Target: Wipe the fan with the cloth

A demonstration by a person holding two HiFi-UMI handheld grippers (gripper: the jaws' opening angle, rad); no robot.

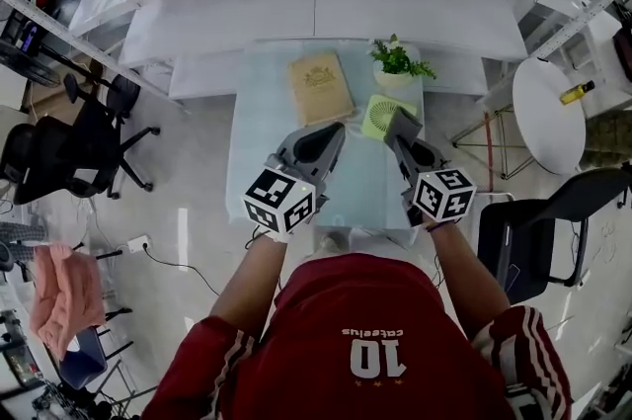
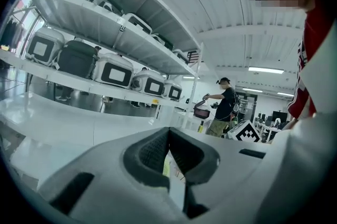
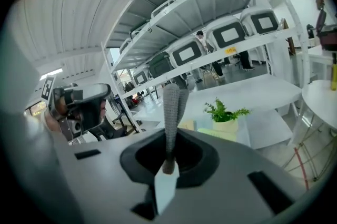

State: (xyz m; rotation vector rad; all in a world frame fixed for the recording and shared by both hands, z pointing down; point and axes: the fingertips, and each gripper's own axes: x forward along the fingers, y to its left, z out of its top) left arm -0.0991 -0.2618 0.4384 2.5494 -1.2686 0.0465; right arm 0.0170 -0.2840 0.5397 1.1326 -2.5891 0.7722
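A small light-green fan [image 1: 376, 116] lies on the pale blue table [image 1: 259, 141], right of a tan book [image 1: 320, 88]. My right gripper [image 1: 397, 133] is shut on a grey cloth [image 1: 403, 121] and holds it at the fan's near right edge. In the right gripper view the cloth [image 3: 171, 104] sticks up as a narrow folded strip from the shut jaws, with a sliver of the fan [image 3: 213, 133] beyond. My left gripper [image 1: 334, 133] hovers just left of the fan; its jaws [image 2: 168, 136] meet with nothing between them.
A potted green plant [image 1: 397, 62] stands behind the fan at the table's far right. White benches [image 1: 316, 13] and shelving with cases run behind the table. A round white table [image 1: 548, 112] and black chairs [image 1: 553, 230] stand to the right.
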